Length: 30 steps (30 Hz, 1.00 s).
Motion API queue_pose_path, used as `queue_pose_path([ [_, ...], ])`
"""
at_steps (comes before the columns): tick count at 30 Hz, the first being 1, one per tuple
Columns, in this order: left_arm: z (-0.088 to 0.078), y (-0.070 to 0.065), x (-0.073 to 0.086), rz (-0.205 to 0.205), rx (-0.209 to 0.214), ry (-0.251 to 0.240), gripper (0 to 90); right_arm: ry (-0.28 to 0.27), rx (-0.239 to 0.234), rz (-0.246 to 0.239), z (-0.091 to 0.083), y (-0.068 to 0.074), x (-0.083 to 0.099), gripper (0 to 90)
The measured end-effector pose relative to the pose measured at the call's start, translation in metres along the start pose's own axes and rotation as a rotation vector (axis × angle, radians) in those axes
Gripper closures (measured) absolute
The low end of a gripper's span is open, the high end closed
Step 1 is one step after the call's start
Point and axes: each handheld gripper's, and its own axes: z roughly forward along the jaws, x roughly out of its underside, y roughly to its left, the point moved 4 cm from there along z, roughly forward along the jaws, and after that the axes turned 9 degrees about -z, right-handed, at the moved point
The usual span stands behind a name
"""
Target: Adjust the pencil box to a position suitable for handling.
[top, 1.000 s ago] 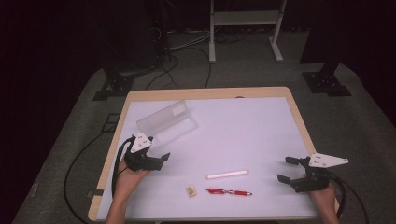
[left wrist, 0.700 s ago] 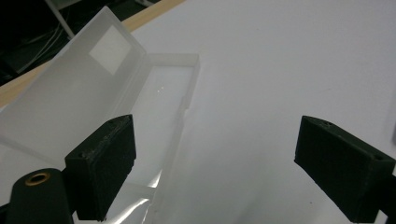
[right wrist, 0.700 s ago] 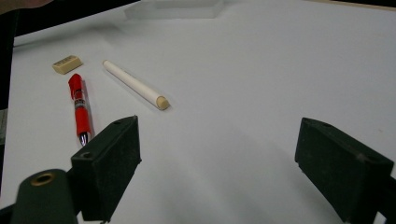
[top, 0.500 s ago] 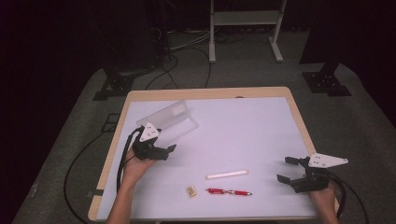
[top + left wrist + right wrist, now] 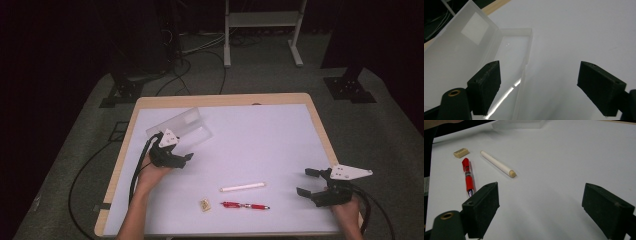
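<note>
Left gripper (image 5: 186,159) sits at the near edge of a clear plastic case (image 5: 182,126) on the left rear part of the bench (image 5: 280,130). The case lies open: lid (image 5: 461,45) tilted up and back, shallow tray (image 5: 511,65) flat on the white bench surface. In the left gripper view the fingers (image 5: 485,86) are spread wide, one over the near end of the tray, the other over bare bench to the side of it; the tray's long wall runs between them. The fingers have just been closing a little, yet they remain well apart and neither pad presses on the case. Whether the finger over the tray touches it cannot be told.

Right gripper (image 5: 306,182) rests near the front right corner of the bench, held by a hand (image 5: 347,212) that comes in from the bottom edge. Its fingers (image 5: 482,206) are spread wide, with bare bench between them.

Loose items lie in the front middle of the bench, between the two grippers:
- white stick (image 5: 242,187), lying roughly level across the bench, tan end visible in the right gripper view (image 5: 497,166);
- red pen (image 5: 245,205), just in front of the stick, apart from it, tip pointing toward the right gripper;
- small tan eraser (image 5: 204,204), just left of the pen, not touching it.

All three are well apart from the case.
</note>
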Motion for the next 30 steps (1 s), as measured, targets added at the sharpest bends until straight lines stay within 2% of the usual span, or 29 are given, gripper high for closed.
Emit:
queue_pose_path([
  [1, 0.002, 0.001, 0.001, -0.012, 0.002, -0.003, 20.2, 0.0, 0.0, 0.0, 0.0, 0.0, 0.0, 13.4],
  [2, 0.003, 0.002, 0.001, -0.012, 0.007, -0.002, 20.2, 0.0, 0.0, 0.0, 0.0, 0.0, 0.0, 13.4],
  [3, 0.005, 0.004, 0.003, -0.002, -0.005, 0.008, 22.6, 0.0, 0.0, -0.002, 0.0, 0.0, 0.0, 13.4],
  [5, 0.005, 0.006, 0.003, 0.001, -0.001, 0.006, 27.7, -0.001, 0.001, -0.001, 0.0, 0.0, 0.0, 13.4],
  [9, 0.009, 0.01, 0.006, -0.007, 0.006, 0.009, 33.8, 0.0, 0.001, -0.001, 0.0, 0.0, 0.0, 13.4],
  [12, 0.015, 0.012, 0.01, -0.011, 0.022, 0.039, 44.3, 0.001, 0.001, 0.0, 0.0, 0.0, 0.0, 13.4],
  [14, 0.018, 0.013, 0.011, -0.013, 0.02, 0.048, 45.3, 0.001, 0.001, 0.0, 0.0, 0.0, 0.0, 13.4],
  [15, 0.02, 0.013, 0.013, -0.013, 0.026, 0.061, 49.6, 0.002, -0.001, -0.002, 0.0, 0.0, 0.0, 13.4],
  [19, 0.025, 0.014, 0.015, -0.003, 0.015, 0.08, 51.8, 0.002, -0.001, -0.004, 0.0, 0.0, 0.0, 13.4],
  [21, 0.026, 0.016, 0.016, -0.02, 0.019, 0.083, 51.6, 0.001, -0.001, -0.003, 0.001, 0.0, 0.0, 13.4],
  [22, 0.027, 0.017, 0.017, -0.03, 0.019, 0.084, 48.4, 0.001, -0.001, -0.006, 0.001, 0.0, 0.0, 13.4],
  [23, 0.029, 0.019, 0.019, -0.033, 0.004, 0.094, 48.2, 0.001, -0.002, -0.008, 0.001, 0.0, 0.0, 13.4],
  [25, 0.029, 0.021, 0.02, -0.033, 0.006, 0.101, 48.9, 0.002, -0.002, -0.007, 0.001, 0.0, 0.0, 13.4],
  [26, 0.031, 0.021, 0.021, -0.045, 0.003, 0.098, 50.4, 0.002, -0.001, -0.007, 0.001, 0.0, 0.0, 13.4],
  [30, 0.034, 0.025, 0.024, -0.043, 0.002, 0.121, 58.8, 0.002, -0.002, -0.01, 0.001, 0.0, 0.0, 13.4],
])
